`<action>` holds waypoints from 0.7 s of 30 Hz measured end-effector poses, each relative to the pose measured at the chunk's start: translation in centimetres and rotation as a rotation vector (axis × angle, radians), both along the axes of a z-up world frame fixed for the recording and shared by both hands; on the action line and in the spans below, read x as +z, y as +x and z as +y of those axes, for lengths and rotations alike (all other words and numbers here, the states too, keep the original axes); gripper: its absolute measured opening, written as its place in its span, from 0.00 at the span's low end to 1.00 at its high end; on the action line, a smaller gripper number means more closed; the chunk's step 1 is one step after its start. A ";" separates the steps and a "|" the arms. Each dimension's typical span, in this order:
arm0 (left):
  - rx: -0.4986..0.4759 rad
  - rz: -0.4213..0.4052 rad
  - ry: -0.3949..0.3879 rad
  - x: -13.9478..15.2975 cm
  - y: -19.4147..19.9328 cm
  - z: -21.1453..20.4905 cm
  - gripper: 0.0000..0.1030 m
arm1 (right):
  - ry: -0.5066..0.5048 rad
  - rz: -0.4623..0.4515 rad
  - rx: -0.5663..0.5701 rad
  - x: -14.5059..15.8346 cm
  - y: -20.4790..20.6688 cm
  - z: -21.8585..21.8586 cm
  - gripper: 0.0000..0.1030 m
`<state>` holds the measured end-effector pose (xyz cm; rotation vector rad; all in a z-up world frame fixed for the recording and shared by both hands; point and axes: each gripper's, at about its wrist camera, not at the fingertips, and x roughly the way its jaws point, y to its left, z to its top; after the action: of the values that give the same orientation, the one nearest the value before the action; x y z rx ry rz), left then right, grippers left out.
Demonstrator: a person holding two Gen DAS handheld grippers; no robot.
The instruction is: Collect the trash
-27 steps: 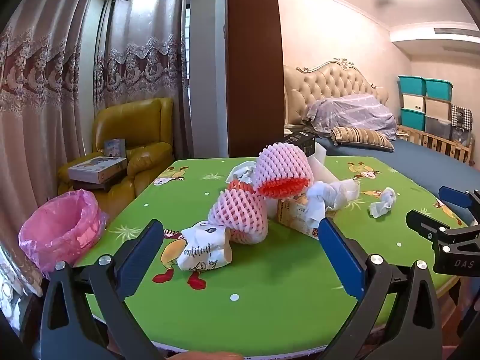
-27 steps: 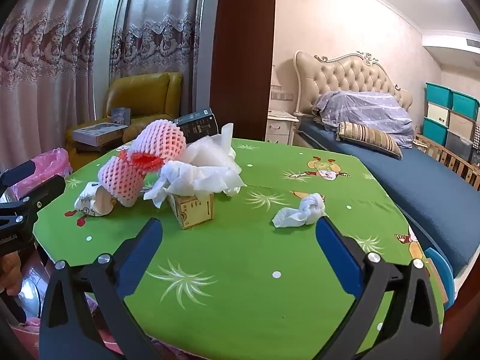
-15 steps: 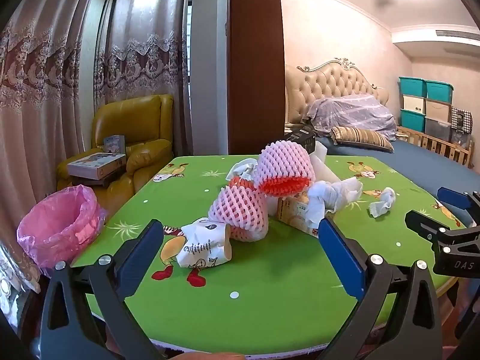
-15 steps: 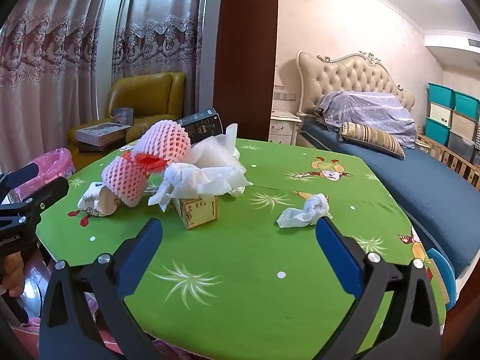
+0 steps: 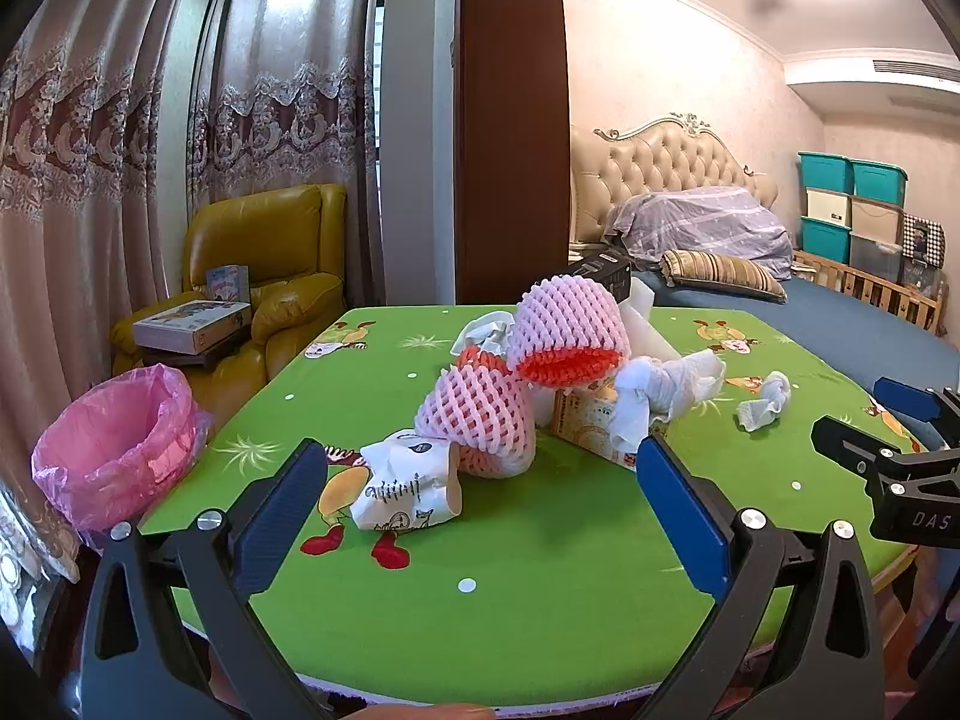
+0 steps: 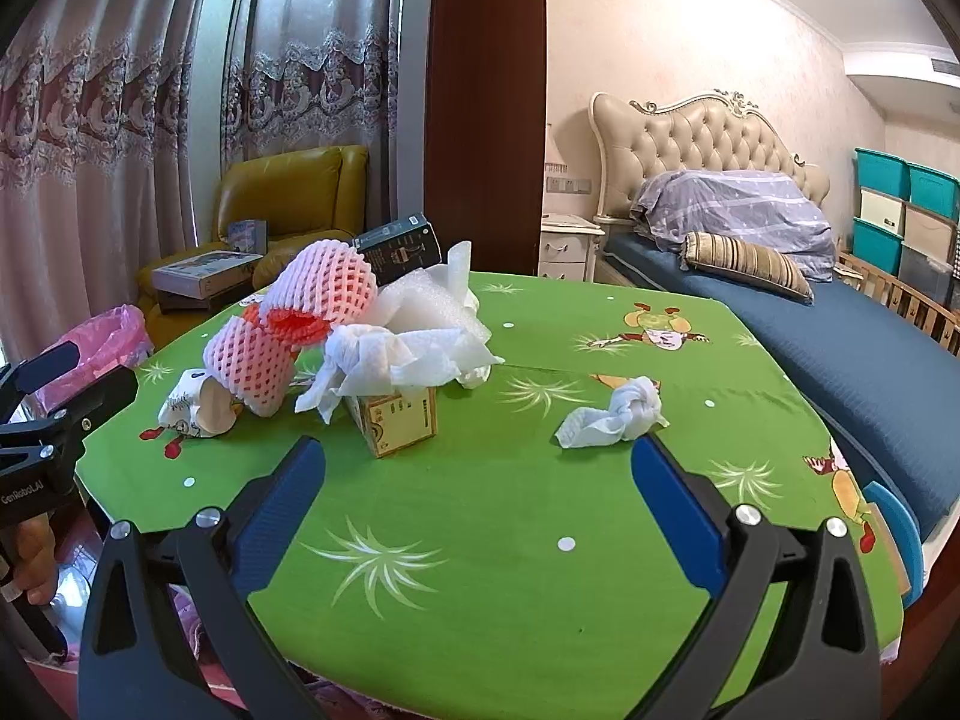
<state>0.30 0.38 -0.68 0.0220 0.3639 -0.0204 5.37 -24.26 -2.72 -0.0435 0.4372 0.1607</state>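
Both claws are gaping, holding nothing; the left gripper [image 5: 480,480] is facing the crumpled paper cup [image 5: 408,489], lying crosswise between its 2 jaws.

Green table [image 5: 540,618] bears foam nets [image 5: 480,420], box [image 6: 399,420], tissues [image 6: 612,417].

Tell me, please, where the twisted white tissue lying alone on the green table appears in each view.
Left wrist: twisted white tissue at right of centre, beyond the pile.
Right wrist: right of centre, near the right blue pad.
Shared landmark: small cardboard box to its left.
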 end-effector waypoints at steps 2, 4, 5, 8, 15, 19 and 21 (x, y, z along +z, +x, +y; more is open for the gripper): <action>0.000 -0.001 0.001 0.0 0.0 0.0 0.94 | 0.002 0.000 0.001 0.0 0.0 0.0 0.96; 0.001 -0.001 0.000 0.0 0.0 0.0 0.94 | 0.005 0.000 0.001 0.0 0.0 0.0 0.96; 0.000 0.000 -0.001 0.0 0.0 0.0 0.94 | 0.006 0.000 0.000 -0.1 0.1 0.0 0.96; 0.001 0.001 -0.001 0.0 0.0 0.0 0.94 | 0.011 0.003 0.000 -0.1 0.1 0.0 0.96; 0.000 0.001 -0.002 0.0 0.1 0.0 0.94 | 0.020 0.005 0.000 -0.1 0.1 -0.1 0.96; 0.000 0.002 -0.002 0.0 0.1 0.1 0.94 | 0.019 0.005 0.000 -0.1 0.1 -0.1 0.96; 0.000 0.002 -0.002 0.0 0.1 0.1 0.94 | 0.020 0.006 0.000 -0.1 0.1 -0.1 0.96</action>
<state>0.37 0.45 -0.70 0.0197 0.3660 -0.0211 5.46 -24.38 -2.82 -0.0232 0.4420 0.1652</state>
